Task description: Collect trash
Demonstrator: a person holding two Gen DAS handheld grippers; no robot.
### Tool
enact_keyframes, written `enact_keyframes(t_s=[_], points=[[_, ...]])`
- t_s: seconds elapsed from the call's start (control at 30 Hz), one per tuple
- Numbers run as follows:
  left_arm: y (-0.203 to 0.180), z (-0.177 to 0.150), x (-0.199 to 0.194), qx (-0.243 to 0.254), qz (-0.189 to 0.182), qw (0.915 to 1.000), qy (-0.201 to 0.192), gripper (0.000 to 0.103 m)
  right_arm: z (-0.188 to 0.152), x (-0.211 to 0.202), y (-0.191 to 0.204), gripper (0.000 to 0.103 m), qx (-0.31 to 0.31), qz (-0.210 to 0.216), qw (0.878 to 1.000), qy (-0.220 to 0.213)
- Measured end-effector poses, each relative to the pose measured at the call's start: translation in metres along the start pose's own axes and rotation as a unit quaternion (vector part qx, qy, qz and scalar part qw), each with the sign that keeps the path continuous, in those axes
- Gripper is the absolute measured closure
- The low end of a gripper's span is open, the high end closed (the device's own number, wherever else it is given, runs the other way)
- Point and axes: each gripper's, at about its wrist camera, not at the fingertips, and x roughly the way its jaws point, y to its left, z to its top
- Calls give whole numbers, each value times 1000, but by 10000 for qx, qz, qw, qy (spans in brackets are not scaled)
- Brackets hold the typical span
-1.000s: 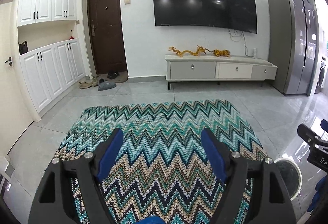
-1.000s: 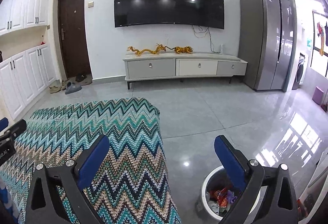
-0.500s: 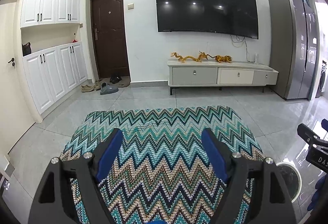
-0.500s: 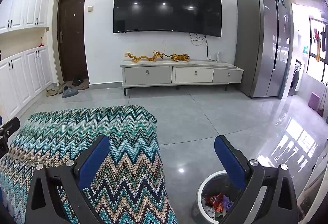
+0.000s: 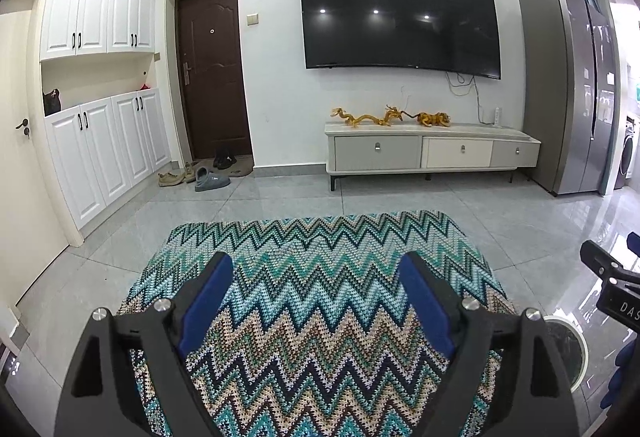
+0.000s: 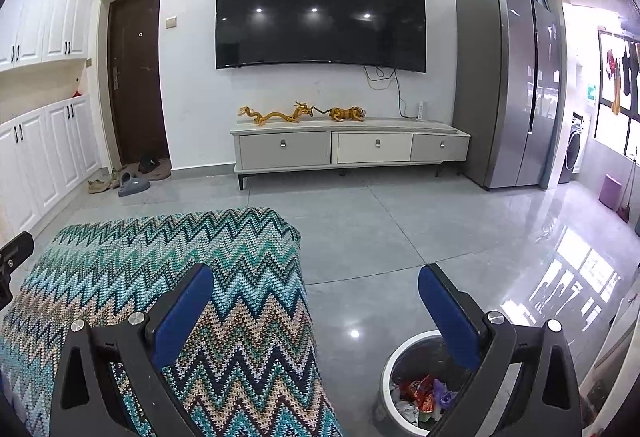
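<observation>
The trash (image 6: pixel 420 395), red and purple wrappers with white scraps, lies in the white bin (image 6: pixel 394 357) on the floor, just off the right edge of the zigzag-covered surface (image 6: pixel 160 277). The right hand-held gripper (image 6: pixel 316 309) hangs wide and empty, 1 finger over the surface, the other over the bin. The left hand-held gripper (image 5: pixel 316 297) is opening above the surface's middle, nothing between its jaws. Beyond stand a cabinet (image 5: pixel 432 153) and TV (image 5: pixel 400 13).
</observation>
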Motion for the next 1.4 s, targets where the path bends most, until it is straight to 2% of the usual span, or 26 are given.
enact_keyframes(t_s=[1.4], points=[[7,-2,-2,-122,-126,9998,121,18,-3,-15,-6,0,-47,-178,9998,-67]])
